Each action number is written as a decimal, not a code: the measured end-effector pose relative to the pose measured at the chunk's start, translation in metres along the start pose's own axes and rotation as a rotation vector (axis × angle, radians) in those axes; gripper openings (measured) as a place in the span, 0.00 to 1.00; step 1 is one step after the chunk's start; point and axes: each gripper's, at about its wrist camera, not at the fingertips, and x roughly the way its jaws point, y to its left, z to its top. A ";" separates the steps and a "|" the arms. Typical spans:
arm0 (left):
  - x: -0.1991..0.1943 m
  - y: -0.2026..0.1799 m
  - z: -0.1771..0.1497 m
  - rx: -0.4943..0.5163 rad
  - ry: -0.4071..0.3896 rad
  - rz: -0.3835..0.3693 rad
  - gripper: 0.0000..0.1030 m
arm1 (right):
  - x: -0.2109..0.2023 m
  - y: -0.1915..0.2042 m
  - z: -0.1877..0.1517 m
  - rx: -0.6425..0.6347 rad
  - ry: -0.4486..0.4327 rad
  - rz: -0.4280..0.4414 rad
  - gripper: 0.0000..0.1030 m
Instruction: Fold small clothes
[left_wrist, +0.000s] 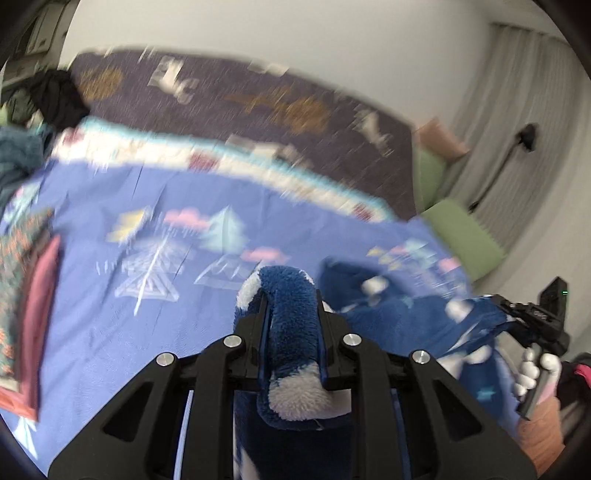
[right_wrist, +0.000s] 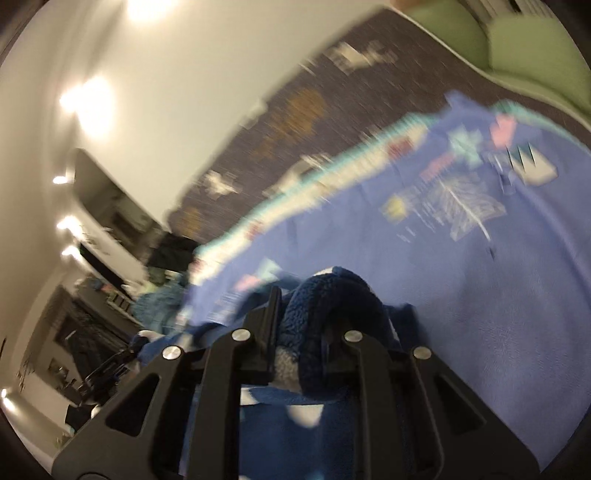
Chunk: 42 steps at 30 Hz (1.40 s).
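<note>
Fluffy blue-and-white fleece garment (left_wrist: 291, 332) bunches in the clenched left gripper (left_wrist: 291, 306); the right gripper (right_wrist: 314, 317) grasps another edge, above the blue bedspread (left_wrist: 110, 280). Soft, light, floppy; best held at corners.

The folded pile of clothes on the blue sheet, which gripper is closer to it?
Left. The left gripper has the folded pile just off to its left on the blue sheet. The right gripper is beyond it, farther away; both clamp the fuzzy blue garment.

Bed carried a blue printed sheet (left_wrist: 110, 288); folded patterned clothes (left_wrist: 26, 295) lay at its 9 o'clock edge.
</note>
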 end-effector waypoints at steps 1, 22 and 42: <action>0.020 0.009 -0.007 -0.040 0.062 0.030 0.21 | 0.009 -0.009 -0.003 0.025 0.022 -0.010 0.19; -0.048 -0.055 -0.052 0.224 0.146 -0.161 0.44 | 0.001 0.083 -0.088 -0.628 0.222 -0.156 0.44; -0.002 0.018 -0.011 -0.054 0.120 0.011 0.55 | -0.039 0.010 -0.049 -0.237 0.019 -0.239 0.46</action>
